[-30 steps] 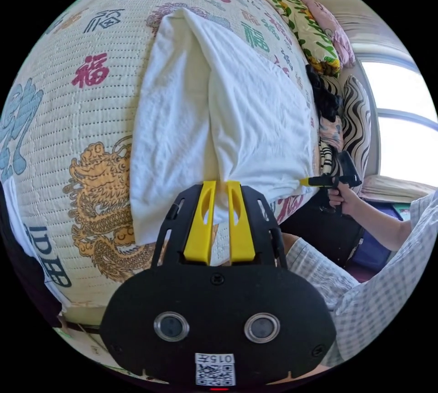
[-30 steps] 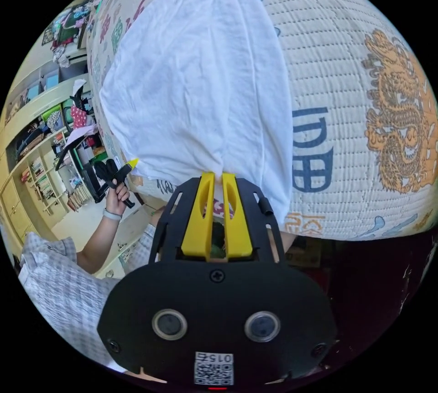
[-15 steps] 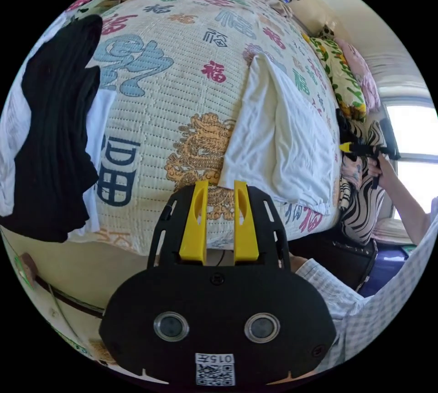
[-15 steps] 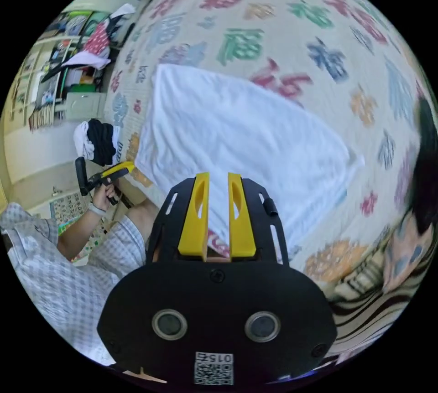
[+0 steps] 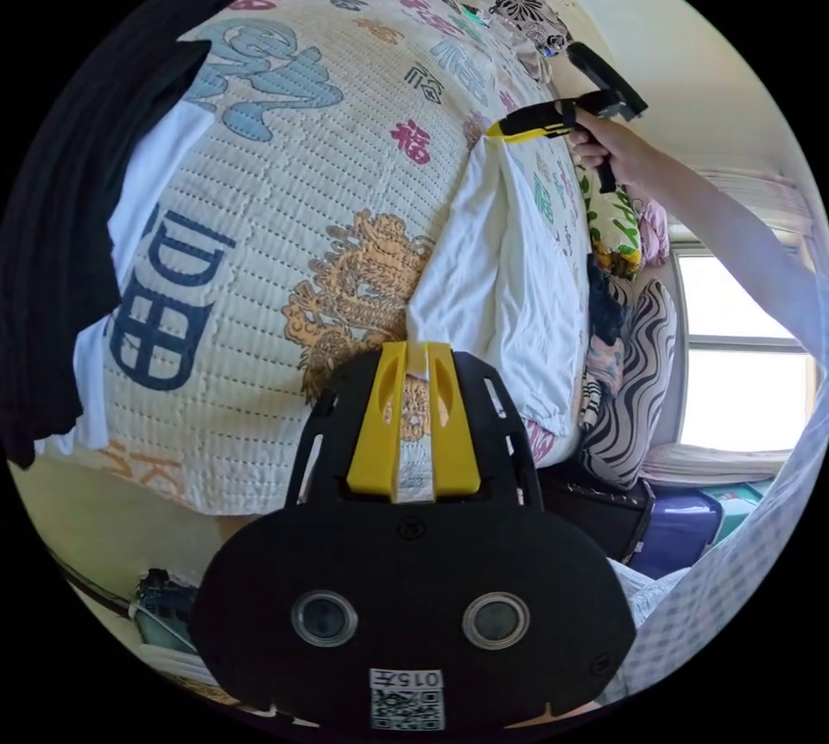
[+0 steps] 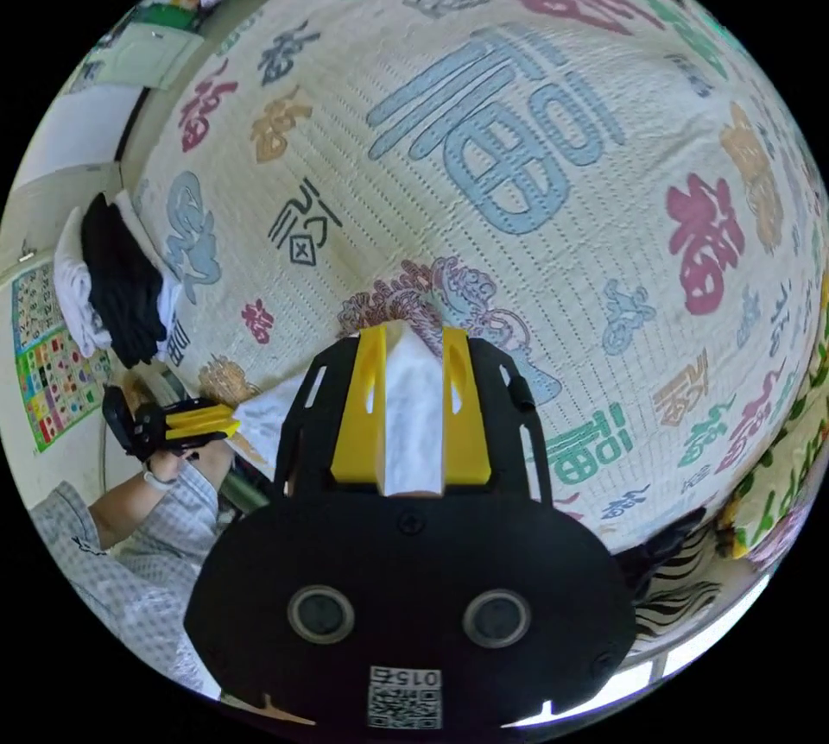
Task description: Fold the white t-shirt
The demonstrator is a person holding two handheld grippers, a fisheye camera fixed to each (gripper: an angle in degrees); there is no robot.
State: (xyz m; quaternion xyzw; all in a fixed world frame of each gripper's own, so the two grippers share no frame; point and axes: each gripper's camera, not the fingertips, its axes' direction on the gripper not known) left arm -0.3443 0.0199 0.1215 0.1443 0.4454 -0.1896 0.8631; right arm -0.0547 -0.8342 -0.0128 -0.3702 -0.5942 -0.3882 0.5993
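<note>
The white t-shirt [image 5: 509, 286], folded into a long strip, lies on the patterned bedspread [image 5: 328, 174]. In the left gripper view my left gripper [image 5: 416, 347] is shut on the shirt's near corner. Across the shirt, my right gripper [image 5: 496, 131] reaches its far corner, held in a person's hand. In the right gripper view my right gripper [image 6: 414, 334] stands open with the shirt's white cloth [image 6: 414, 425] lying between its jaws. The left gripper [image 6: 226, 425] shows there too, at the shirt's other end.
A heap of black and white clothes [image 5: 60, 217] sits at the bed's edge, also in the right gripper view [image 6: 121, 286]. Pillows [image 5: 613, 226] and striped cushions [image 5: 639, 364] line the window side. A person's arm [image 5: 708, 200] stretches over the bed.
Both grippers let go of the shirt's near edge and moved apart. The left has shut on the near corner; the right has travelled to the far corner, open around cloth.
</note>
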